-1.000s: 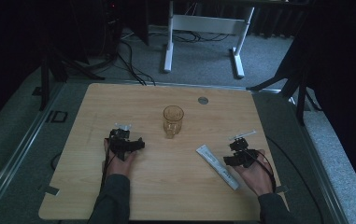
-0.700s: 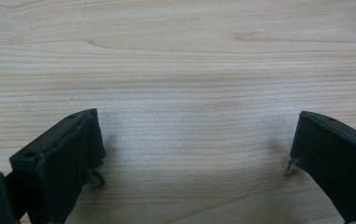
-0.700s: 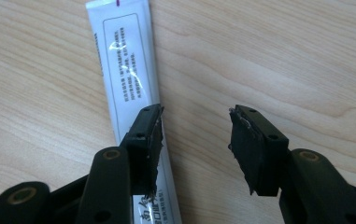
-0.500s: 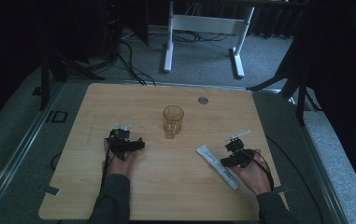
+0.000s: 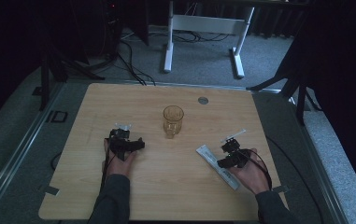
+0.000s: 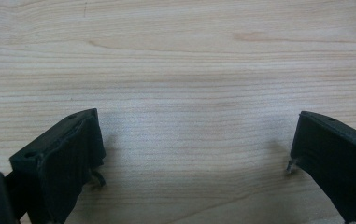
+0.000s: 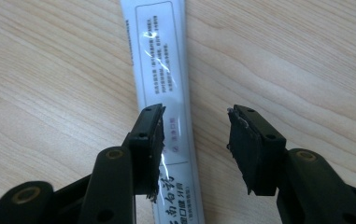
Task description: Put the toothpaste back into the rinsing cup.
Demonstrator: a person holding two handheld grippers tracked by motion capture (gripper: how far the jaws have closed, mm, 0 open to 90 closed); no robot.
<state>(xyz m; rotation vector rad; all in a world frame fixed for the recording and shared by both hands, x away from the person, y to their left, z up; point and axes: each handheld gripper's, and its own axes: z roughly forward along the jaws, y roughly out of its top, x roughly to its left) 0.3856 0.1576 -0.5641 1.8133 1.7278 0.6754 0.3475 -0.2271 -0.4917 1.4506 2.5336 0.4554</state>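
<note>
You are closing your right gripper (image 7: 194, 135) over the sachet (image 7: 159, 60).
Its jaws are narrowing, seemingly not yet pinching; your left gripper (image 6: 194, 154) is sitting spread.

Left gripper (image 6: 194, 154): matte black, blocky jaws, ribbed pads; right gripper (image 7: 194, 140): black, brass-coloured pivot pins, screw holes; thin black cables trail; dark grey sleeves (image 5: 112, 198).

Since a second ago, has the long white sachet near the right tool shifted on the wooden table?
No. The long white sachet lies at the same slant, equally far from the amber glass cup.
</note>
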